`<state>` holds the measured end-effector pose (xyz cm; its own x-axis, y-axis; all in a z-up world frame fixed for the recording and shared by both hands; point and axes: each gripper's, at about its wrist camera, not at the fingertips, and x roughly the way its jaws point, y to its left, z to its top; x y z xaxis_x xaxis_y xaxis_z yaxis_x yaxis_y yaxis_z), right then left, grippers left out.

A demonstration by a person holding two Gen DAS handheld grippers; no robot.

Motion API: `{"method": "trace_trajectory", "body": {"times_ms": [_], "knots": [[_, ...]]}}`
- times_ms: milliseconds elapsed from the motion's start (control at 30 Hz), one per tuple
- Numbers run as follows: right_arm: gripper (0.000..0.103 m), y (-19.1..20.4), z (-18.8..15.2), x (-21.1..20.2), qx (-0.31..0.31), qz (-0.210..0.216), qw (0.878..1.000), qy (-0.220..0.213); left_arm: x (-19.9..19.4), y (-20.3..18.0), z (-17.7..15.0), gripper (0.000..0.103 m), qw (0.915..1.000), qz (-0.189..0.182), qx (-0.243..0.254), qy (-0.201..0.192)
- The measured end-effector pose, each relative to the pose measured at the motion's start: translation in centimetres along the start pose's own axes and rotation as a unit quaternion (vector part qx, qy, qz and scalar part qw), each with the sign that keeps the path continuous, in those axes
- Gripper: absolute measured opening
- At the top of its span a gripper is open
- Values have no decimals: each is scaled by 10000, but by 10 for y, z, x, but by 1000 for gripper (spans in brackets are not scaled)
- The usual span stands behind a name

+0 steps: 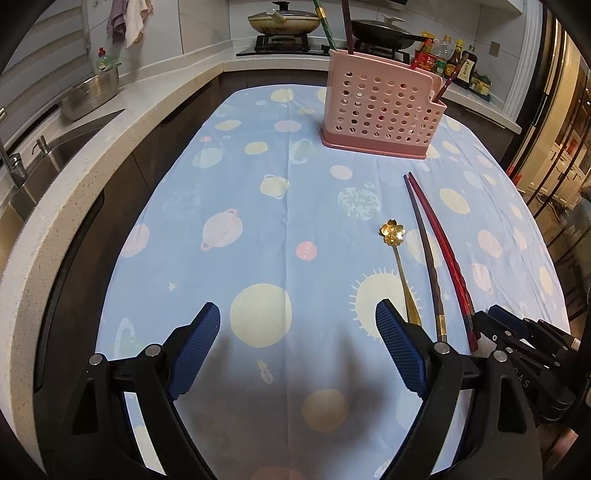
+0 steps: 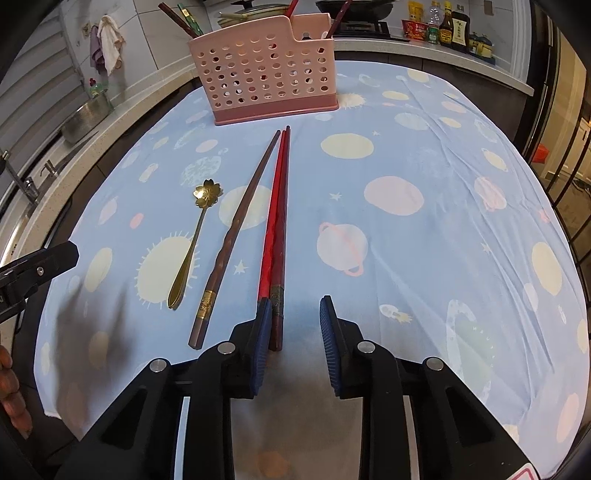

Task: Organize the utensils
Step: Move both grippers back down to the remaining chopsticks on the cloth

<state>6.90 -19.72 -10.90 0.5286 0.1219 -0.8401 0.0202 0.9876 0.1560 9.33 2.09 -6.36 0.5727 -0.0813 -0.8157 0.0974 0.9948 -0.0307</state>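
In front of the pink holder with holes lie a gold flower spoon, one brown chopstick and red chopsticks, with the right claw apart around the red ends and the left claw wide apart.

Few letters can be read. On the black plastic body of the right gripper, seen at the edge of the left wrist view, the pale letters "DAS" are made out, perhaps cut short. Labels are carried by the dark glass sauce bottles on the pale stone counter, but their print is too small to be read.
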Motion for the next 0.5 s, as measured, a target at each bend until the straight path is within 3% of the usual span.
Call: {"method": "trace_trajectory", "body": {"times_ms": [200,367,500], "knots": [[24,4,-1,3,-127,-25,9999,1,3,-3,1,82,10000,-16,30,45],[12,-6,-3,4,-51,-56,10000,28,5,-6,-2,82,9999,-41,70,94],[9,-7,-2,3,-31,-64,10000,44,10,-14,-3,82,9997,-147,112,177]]}}
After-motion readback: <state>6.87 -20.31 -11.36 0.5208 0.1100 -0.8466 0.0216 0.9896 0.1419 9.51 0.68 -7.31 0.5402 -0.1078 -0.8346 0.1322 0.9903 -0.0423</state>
